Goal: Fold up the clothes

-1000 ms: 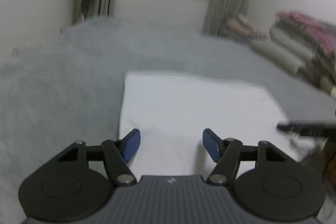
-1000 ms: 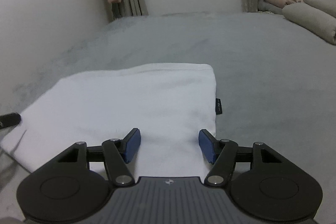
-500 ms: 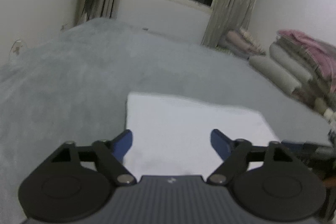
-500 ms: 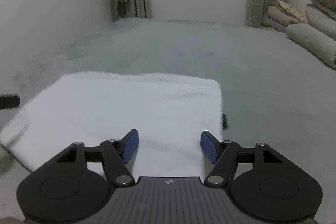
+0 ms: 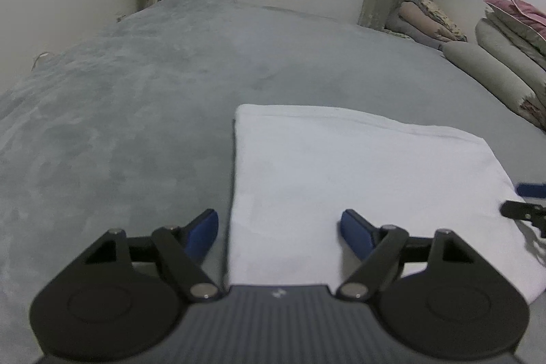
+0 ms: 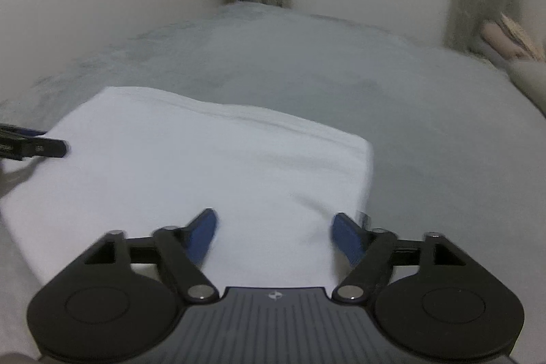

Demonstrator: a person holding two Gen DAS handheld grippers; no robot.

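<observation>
our left gripper [image 5: 279,225] and right gripper [image 6: 272,225], jaws wide and just opening, holding nothing, hang over the folded white cloth [image 5: 358,173] on the grey plush bedspread [image 5: 136,111].

Left tool [image 5: 279,224] jaws spread, last closing a little, nothing gripped; folded white cloth [image 5: 358,173] ahead on grey bed [image 5: 136,111], its left edge between fingers.

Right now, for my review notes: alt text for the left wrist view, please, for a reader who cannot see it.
A folded white garment lies flat on a grey bed cover, and the left gripper, jaws open and holding nothing, straddles its near left edge. The right gripper's tip shows at the garment's right side; folded bedding is stacked beyond.
</observation>
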